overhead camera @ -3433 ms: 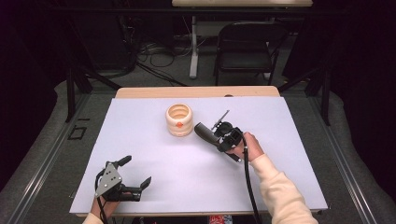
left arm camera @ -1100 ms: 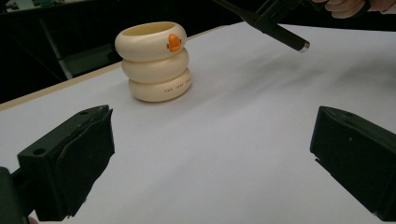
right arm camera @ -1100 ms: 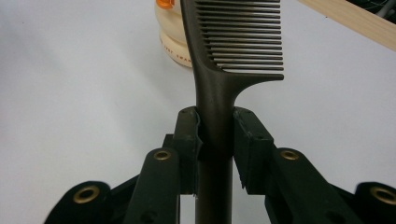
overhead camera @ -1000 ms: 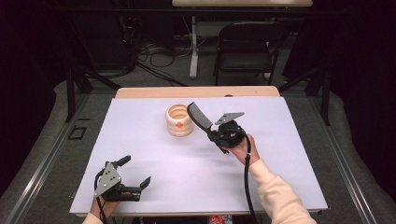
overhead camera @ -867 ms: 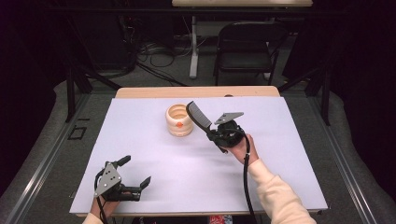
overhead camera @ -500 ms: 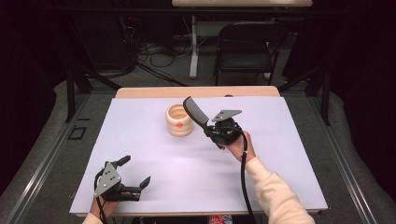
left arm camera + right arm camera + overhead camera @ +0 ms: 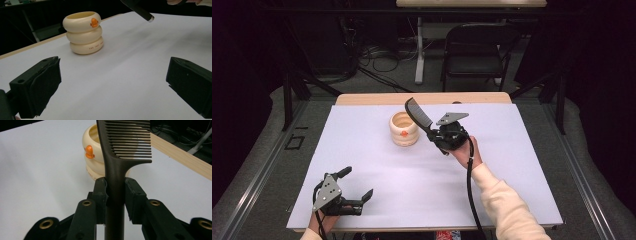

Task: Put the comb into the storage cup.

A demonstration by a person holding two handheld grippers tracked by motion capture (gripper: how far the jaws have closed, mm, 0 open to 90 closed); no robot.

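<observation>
High view: white-covered bench [image 7: 377,165], wooden strip along its far edge. A cream ribbed cup [image 7: 404,128] of three stacked rings stands upright at the far centre, an orange mark on its near side. The right gripper [image 7: 435,133] is raised just right of the cup, clamped on the handle of a dark comb [image 7: 418,114]; the comb slants up and to the left, its toothed end over the cup's right rim. Whether it touches the rim cannot be told. The right hand [image 7: 467,152] holds the gripper from behind, pale sleeve below. The left gripper [image 7: 358,186] lies low at the near left of the bench, jaws spread wide with nothing between them, well apart from the cup.

Left gripper view: both black jaws stand far apart over bare white bench. The cup sits ahead, left of centre, small lettering on its lowest ring. The comb's handle tip pokes in at the top.

Right gripper view: jaws pinch the comb's handle from both sides; teeth point right. The cup stands just behind the comb, mostly to its left.
</observation>
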